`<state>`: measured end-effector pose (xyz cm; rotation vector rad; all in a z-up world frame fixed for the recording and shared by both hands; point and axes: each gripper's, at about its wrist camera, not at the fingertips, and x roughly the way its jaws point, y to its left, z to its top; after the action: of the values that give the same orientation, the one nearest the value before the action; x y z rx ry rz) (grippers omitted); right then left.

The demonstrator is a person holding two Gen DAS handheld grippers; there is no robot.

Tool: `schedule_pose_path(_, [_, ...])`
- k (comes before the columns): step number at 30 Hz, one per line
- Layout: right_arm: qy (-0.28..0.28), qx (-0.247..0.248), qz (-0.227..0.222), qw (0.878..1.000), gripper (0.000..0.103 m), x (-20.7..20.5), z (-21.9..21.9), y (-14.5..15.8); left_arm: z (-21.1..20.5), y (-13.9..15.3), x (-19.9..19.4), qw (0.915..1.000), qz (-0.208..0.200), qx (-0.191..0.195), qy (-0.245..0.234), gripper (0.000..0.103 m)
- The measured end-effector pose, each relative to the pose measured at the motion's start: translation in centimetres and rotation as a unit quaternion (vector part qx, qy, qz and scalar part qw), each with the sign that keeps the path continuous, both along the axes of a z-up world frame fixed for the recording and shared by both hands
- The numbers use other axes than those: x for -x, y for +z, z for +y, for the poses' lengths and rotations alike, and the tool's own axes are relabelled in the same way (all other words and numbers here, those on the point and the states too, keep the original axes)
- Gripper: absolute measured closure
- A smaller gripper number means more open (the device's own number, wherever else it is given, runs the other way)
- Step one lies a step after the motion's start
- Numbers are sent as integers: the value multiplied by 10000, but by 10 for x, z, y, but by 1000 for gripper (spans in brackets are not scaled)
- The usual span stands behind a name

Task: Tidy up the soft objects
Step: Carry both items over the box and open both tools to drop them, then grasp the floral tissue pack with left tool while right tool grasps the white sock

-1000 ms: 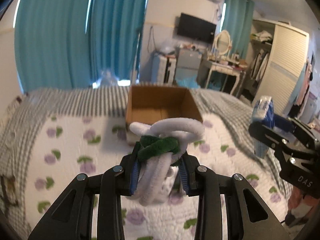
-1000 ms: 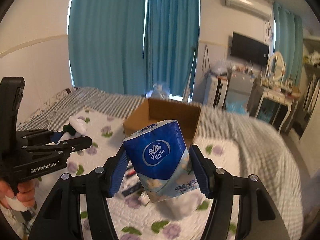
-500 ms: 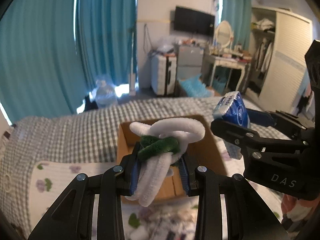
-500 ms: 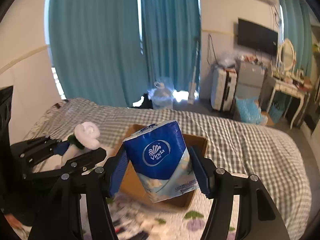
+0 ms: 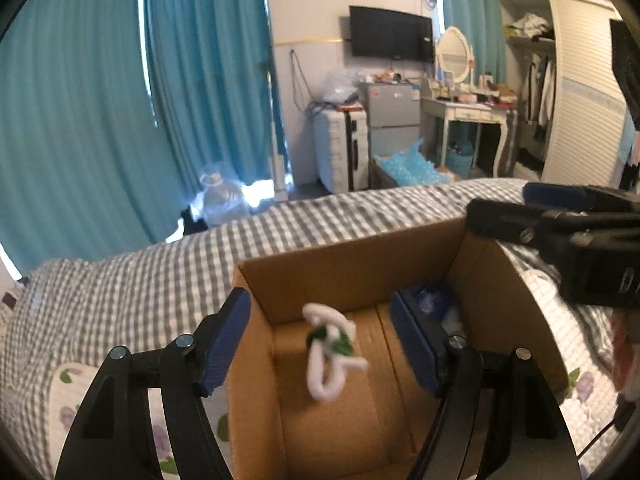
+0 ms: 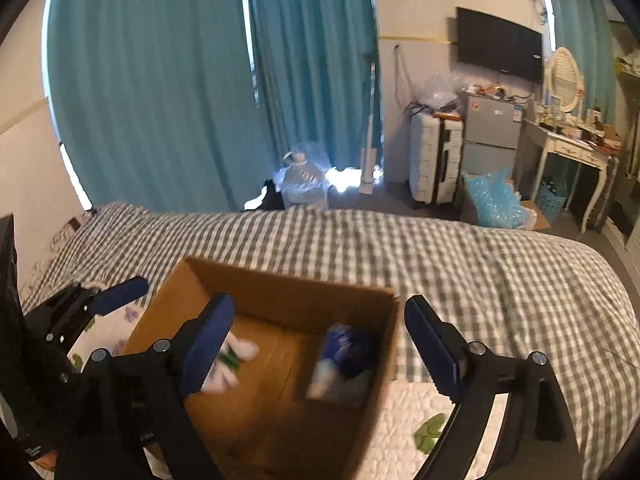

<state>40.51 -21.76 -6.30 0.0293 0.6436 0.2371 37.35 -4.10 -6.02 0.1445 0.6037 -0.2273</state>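
— Jaws?
— Left gripper (image 5: 320, 344) and right gripper (image 6: 316, 348) are both opening wide, gripping nothing.
— The soft things?
— White-and-green chenille twist (image 5: 330, 354) left, blue tissue pack (image 6: 344, 364) right, inside the cardboard box (image 5: 352, 264).

Matt cardboard box (image 5: 340, 264), fuzzy chenille toy (image 5: 328, 354), glossy plastic tissue pack (image 6: 344, 364)

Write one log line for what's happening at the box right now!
left hand-held gripper: opening, nothing between | right hand-held gripper: opening, nothing between | fuzzy white-and-green toy, blue tissue pack: inside cardboard box
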Motion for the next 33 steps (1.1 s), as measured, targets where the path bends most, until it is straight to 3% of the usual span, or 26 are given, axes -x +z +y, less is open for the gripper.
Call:
schedule_pose_path(5, [-216,19,-319,9993,15,36,-17,45,2,43,29,9996,-249,-76,87,30])
schedule_pose_path(10, [-205,280,-836,9959,15,109,-19,126,9,119,88,9971,-756,84,50,30])
schedule_pose_path(12, [-197,395,-984,9942,11,141,-21,158,9,150,119,9946,-1041,-23,36,29])
schedule_pose_path(14, [-178,487,-1112,9924,9,169,-24,183,9,171,145,9922,-1236,-107,106,22])
schedule_pose_path(18, [-182,602,-1352,9888,5,229,-27,218,16,193,190,9901,-1404,-58,39,19])
schedule_pose_path(22, [-192,577,-1342,9891,4,270,-28,215,17,188,230,9889,-1476,-98,-122,19])
schedule_pose_path(25, [-97,643,-1260,9899,4,295,-23,194,17,171,251,9882,-1517,-183,-73,19])
schedule_pose_path(30, [-29,729,-936,9929,4,314,-16,127,18,122,268,9945,-1036,-33,133,19])
schedule_pose_path(33, [7,839,-699,9940,4,311,-17,85,19,84,256,9972,-669,-47,324,19])
